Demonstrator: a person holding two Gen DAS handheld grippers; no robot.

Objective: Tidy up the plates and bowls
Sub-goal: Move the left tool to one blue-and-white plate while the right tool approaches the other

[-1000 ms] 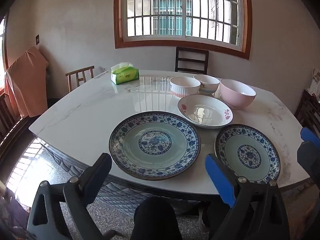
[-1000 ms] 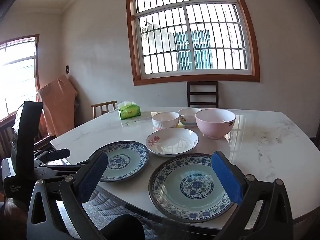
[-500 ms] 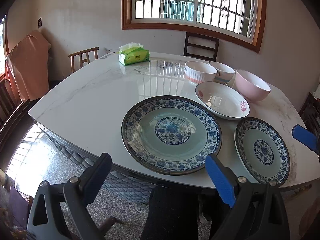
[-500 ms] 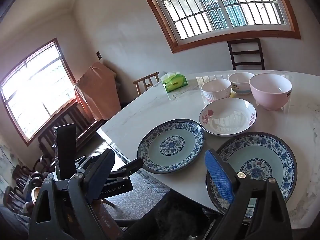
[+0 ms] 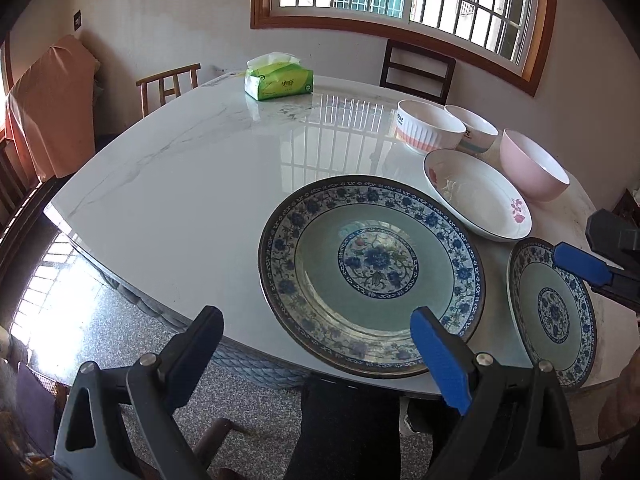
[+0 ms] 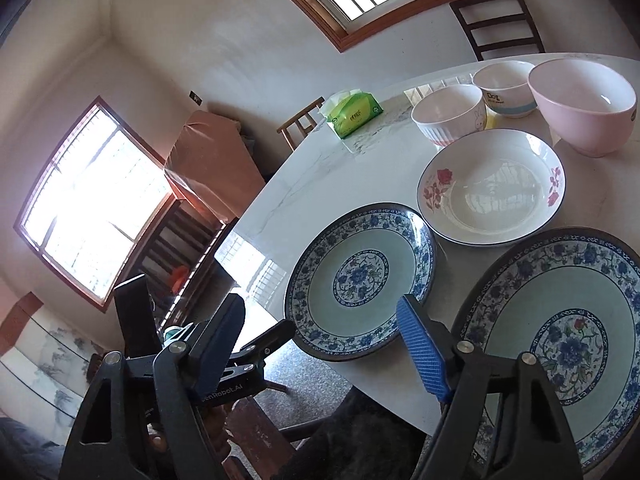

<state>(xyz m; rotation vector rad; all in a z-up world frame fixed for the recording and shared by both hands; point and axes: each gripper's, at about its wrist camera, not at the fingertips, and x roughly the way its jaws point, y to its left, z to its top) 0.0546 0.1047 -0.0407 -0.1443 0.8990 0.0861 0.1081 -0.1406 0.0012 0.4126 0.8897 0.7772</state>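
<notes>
Two blue-patterned plates lie at the table's near edge: a left one (image 5: 372,276) (image 6: 360,280) and a right one (image 5: 554,312) (image 6: 560,340). Behind them sit a white rose dish (image 5: 476,194) (image 6: 492,186), a ribbed white bowl (image 5: 430,126) (image 6: 448,114), a small white bowl (image 5: 474,128) (image 6: 506,86) and a pink bowl (image 5: 534,164) (image 6: 584,104). My left gripper (image 5: 316,344) is open, empty, at the left plate's near rim. My right gripper (image 6: 316,332) is open, empty, its blue finger beside the right plate; it also shows in the left wrist view (image 5: 600,264).
A green tissue pack (image 5: 278,82) sits at the far side of the white marble table (image 5: 180,184). Wooden chairs (image 5: 418,70) stand behind the table and at its left. The left gripper's body shows in the right wrist view (image 6: 224,376), below the table edge.
Both grippers moved forward and down toward the plates. The right gripper tilted and swung left, so the right plate now fills its lower right view. Both stayed open.
</notes>
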